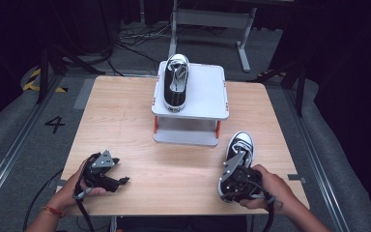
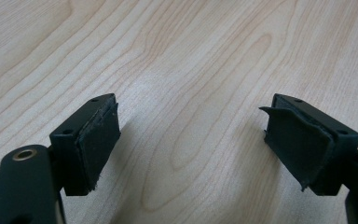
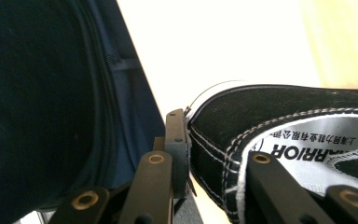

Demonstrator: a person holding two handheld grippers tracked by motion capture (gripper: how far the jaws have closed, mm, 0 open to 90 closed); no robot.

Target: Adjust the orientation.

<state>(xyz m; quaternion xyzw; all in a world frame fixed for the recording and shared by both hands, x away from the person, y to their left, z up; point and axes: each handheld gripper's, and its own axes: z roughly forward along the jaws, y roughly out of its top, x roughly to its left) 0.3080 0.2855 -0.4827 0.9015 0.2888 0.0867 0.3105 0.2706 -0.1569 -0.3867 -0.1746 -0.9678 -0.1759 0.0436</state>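
A black canvas shoe with a white toe cap (image 1: 241, 145) is at the table's front right, and my right gripper (image 1: 235, 166) is shut on its rear collar. In the right gripper view one jaw presses the outside of the shoe's (image 3: 270, 107) black wall and the other sits inside on the printed insole, so the right gripper (image 3: 214, 149) clamps that wall. A matching shoe (image 1: 176, 82) lies on top of the white two-tier stand (image 1: 207, 92). My left gripper (image 1: 121, 181) rests at the front left, and in its own view the left gripper (image 2: 191, 126) stands open over bare wood.
The wooden table (image 1: 125, 121) has the stand at its far middle. Beyond it, on the floor, are cables and a metal frame leg (image 1: 244, 53). A dark blue surface (image 3: 51, 93) is close on the left of the right gripper view.
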